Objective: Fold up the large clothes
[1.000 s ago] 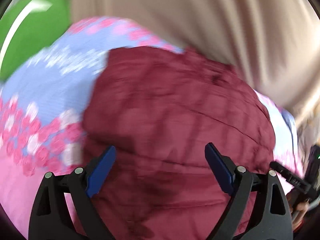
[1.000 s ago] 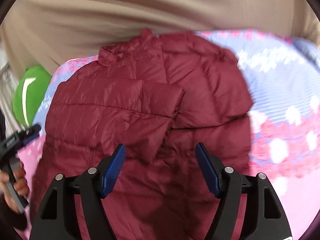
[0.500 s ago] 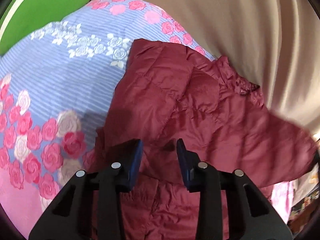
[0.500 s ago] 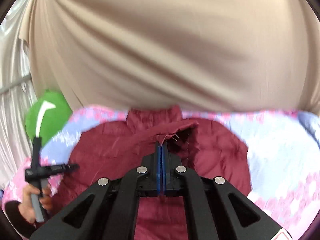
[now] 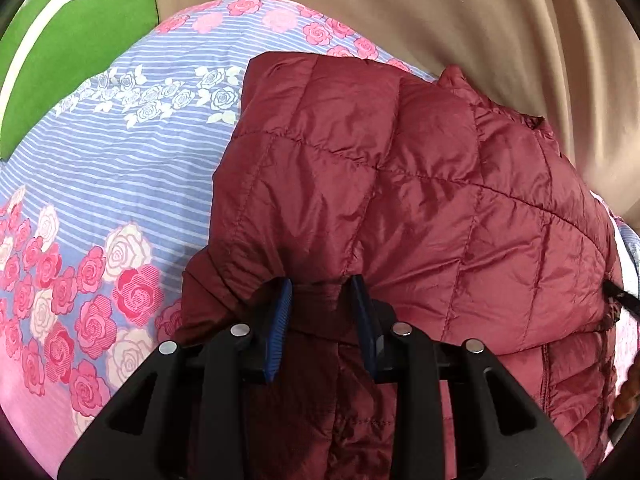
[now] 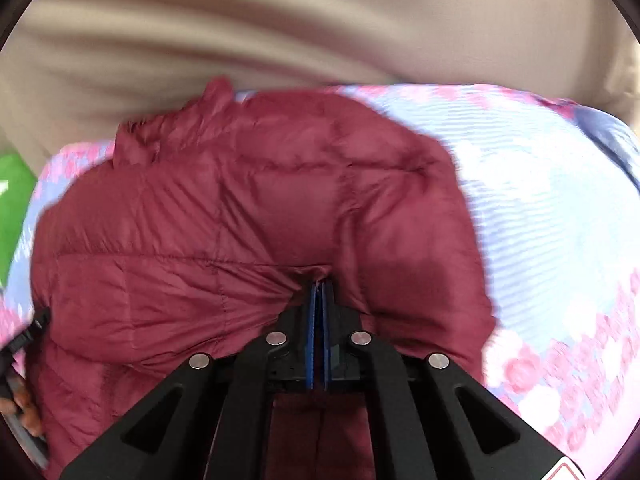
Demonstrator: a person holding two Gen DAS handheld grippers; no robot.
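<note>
Pinching a maroon jacket at two places on the bed

Left wrist view: the left tongs (image 5: pixel 322 300) reach down onto one maroon quilted jacket (image 5: pixel 420 184), which lies on a bed sheet (image 5: pixel 120 184) striped in blue and printed with pink and white roses. A thick bunched fold of the jacket's near edge sits between the two blue pads (image 5: pixel 280 320), and the jaws are closing onto it, the cloth puckering outward on both sides of the pinch. From the tongs the jacket spreads forward and to the right, folded over on itself, with its collar toward the far right by a beige curtain (image 5: pixel 460 12). One green cushion (image 5: pixel 68 40) with a white stripe sits at the far left corner of the bed. At the right border a small black tip just shows by the jacket's edge; what it belongs to is hard to tell.

Right wrist view, somewhat blurred: the right tongs (image 6: pixel 319 286) are pressed together, pinching a thin edge of the same jacket (image 6: pixel 248 208) right at the pad tips, with creases fanning out from that point. The jacket lies ahead of and to the left of the tongs, its collar at the far left near the curtain (image 6: pixel 320 20). Bare sheet (image 6: pixel 540 200) fills the right side. A sliver of the cushion (image 6: pixel 14 200) appears at the left border, and low on that border a hand (image 6: pixel 24 408) grips a dark handle.
</note>
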